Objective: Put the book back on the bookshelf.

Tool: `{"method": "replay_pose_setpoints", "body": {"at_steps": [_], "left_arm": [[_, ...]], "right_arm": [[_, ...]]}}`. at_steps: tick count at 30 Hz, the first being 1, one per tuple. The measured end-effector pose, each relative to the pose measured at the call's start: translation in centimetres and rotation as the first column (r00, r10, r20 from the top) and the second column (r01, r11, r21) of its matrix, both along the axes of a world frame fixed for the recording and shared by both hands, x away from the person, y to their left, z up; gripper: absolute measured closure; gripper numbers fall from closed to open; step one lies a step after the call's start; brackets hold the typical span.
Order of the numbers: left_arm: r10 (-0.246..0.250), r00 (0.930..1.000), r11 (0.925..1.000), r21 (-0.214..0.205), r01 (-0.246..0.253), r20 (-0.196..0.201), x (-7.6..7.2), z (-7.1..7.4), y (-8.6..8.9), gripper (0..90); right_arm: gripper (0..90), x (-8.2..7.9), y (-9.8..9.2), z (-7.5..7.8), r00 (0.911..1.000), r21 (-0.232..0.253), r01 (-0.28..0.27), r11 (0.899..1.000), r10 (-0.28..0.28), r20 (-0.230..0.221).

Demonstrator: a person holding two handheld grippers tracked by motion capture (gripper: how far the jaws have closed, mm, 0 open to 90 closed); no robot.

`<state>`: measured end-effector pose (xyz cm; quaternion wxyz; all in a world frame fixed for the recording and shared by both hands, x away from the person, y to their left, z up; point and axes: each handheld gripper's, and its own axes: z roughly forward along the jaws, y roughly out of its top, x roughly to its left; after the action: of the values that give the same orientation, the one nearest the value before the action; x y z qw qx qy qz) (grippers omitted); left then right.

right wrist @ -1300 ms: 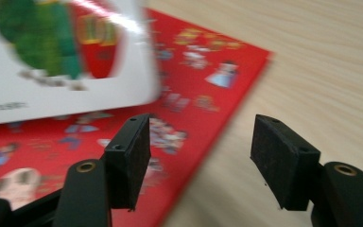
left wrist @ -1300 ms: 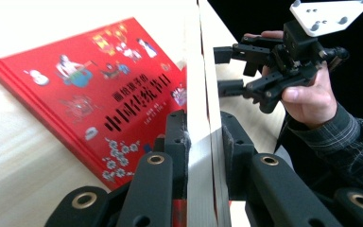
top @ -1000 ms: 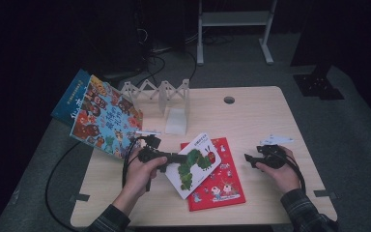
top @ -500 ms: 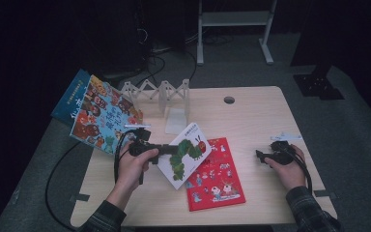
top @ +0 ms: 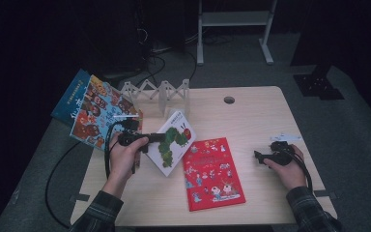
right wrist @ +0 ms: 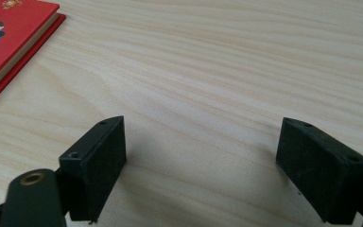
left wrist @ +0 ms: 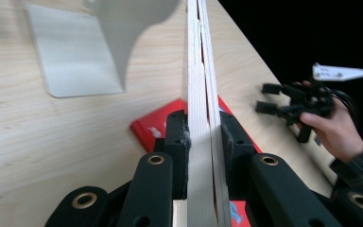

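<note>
A: High view first. Left gripper [top: 158, 138] has the caterpillar book [top: 175, 142] clamped by its left edge. The book is tilted and lifted, its lower corner near the table [top: 251, 121], just left of the red book [top: 212, 173] and overlapping its corner a bit.

B: Left gripper view agrees? The jaws look nearly closed there.

A: Yes, both pads press flat on the book's edge [left wrist: 203, 142], which runs straight up the middle of the frame. A firm grip, pages pinched between them. A corner of the red book [left wrist: 153, 126] peeks out below, on the wood.

B: Right gripper?

A: Right gripper [top: 263, 158] sits low over the table's right side, well apart from the red book. Its jaws have just been opening, with nothing between them. Right gripper view: pads spread wide over bare wood [right wrist: 203, 94], the gripper [right wrist: 201, 161] holds nothing, and the red book's edge [right wrist: 19, 33] is top left.

B: The right hand also shows in the left gripper view?

A: Yes, far right, hand [left wrist: 333, 130] around that gripper, jaws apart.

B: Other things?

A: A white folding rack [top: 159, 93] stands at the table's back edge, just behind the caterpillar book. A stack of picture books [top: 94, 113] hangs over the left rim, touching the rack's left end. A grey flat sheet [left wrist: 73, 52] lies on the wood in the left gripper view.
</note>
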<state>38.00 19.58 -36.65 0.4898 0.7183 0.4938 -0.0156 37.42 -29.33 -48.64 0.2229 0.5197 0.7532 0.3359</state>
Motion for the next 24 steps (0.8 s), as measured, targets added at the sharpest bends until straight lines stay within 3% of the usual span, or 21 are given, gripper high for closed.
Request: {"method": "replay_pose_setpoints", "body": {"at_steps": [7,11,24], "left_arm": [[0.075,0.9971,0.996,0.048,-0.075,0.01,1.1,0.3,1.2,76.3],[0.099,0.995,0.9939,0.047,-0.1,0.009,2.0,0.4,1.7,76.2],[0.151,0.988,0.9863,0.064,-0.153,0.034,5.3,0.0,0.8,76.2]], "right_arm": [[15.5,0.0,0.0,0.0,1.0,0.002,0.001,1.0,-0.001,-0.001],[15.5,0.0,0.0,0.0,1.0,0.0,0.0,1.0,0.0,-0.001],[15.1,0.0,0.0,0.0,1.0,0.002,0.001,1.0,-0.001,-0.002]]}}
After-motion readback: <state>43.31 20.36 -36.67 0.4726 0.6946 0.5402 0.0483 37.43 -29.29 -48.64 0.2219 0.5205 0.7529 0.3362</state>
